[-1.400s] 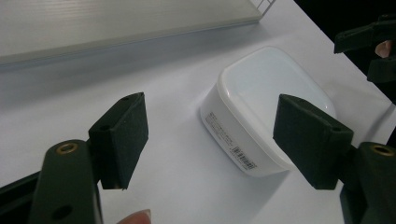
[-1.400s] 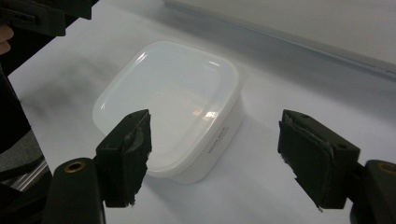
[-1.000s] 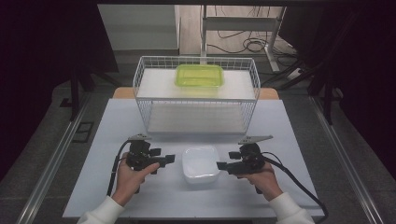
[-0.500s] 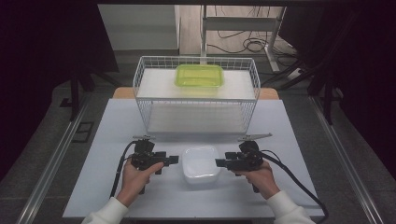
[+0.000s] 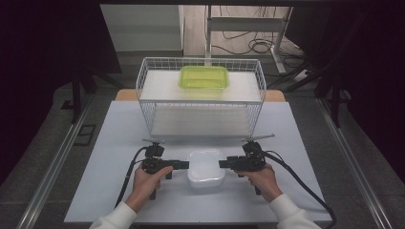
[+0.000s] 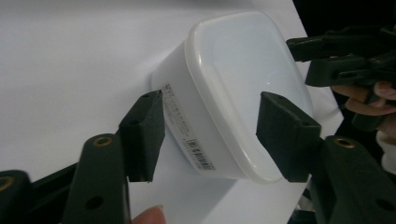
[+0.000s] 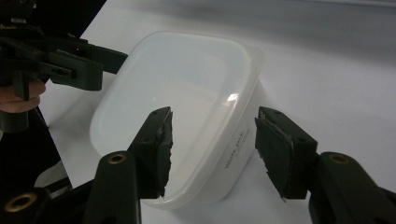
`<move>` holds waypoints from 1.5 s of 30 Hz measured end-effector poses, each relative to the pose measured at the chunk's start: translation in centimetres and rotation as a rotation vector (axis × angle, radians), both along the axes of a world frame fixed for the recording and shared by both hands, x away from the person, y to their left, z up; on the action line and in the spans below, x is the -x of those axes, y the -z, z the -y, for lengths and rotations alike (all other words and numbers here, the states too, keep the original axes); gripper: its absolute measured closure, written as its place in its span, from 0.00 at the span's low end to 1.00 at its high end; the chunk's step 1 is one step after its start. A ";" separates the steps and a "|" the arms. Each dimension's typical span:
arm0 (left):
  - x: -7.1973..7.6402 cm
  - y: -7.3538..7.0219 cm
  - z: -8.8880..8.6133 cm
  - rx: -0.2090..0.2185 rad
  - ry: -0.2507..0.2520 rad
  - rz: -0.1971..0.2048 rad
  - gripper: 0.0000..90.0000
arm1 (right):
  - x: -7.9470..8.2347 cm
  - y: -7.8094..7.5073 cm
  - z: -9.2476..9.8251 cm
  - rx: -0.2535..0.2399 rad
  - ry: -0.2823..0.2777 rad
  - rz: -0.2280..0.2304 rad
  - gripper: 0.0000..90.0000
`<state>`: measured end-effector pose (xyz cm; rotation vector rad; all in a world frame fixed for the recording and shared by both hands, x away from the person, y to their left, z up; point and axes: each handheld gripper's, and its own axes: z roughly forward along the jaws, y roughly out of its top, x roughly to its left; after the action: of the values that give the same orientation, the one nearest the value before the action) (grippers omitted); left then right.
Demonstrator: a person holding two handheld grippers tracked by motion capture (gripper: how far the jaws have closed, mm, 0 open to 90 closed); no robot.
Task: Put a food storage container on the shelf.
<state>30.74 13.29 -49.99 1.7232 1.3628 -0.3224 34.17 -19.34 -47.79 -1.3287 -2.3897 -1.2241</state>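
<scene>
Both grippers' fingers, half open and just closing, straddle opposite ends of a lidded white plastic container on the worktop: left gripper, right gripper. Neither grips yet; squeezing evenly should keep it level.

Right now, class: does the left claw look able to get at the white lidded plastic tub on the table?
Probably yes: the left claw already straddles an end of the white lidded plastic tub, jaws just closing, nothing between.
</scene>
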 end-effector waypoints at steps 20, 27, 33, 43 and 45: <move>0.0 0.8 0.2 0.111 -0.005 -0.060 0.76 | -0.6 1.2 0.9 -0.130 0.048 -0.191 0.76; 0.5 0.2 -0.1 0.109 -0.023 -0.026 0.82 | 0.1 0.6 1.1 -0.154 0.061 -0.183 0.83; 0.8 -0.4 -0.2 0.092 -0.037 0.013 0.87 | 0.3 0.1 1.3 -0.174 0.050 -0.146 0.88; 1.2 -1.3 0.0 0.065 -0.025 0.080 0.87 | 0.7 -0.8 1.2 -0.157 0.028 -0.072 0.88; 1.3 -1.6 0.1 0.063 -0.022 0.097 0.87 | 0.8 -1.2 1.2 -0.156 0.022 -0.050 0.88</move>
<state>29.45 13.24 -48.36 1.6497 1.2871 -0.2636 33.37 -20.54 -46.64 -1.3250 -2.2020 -1.3362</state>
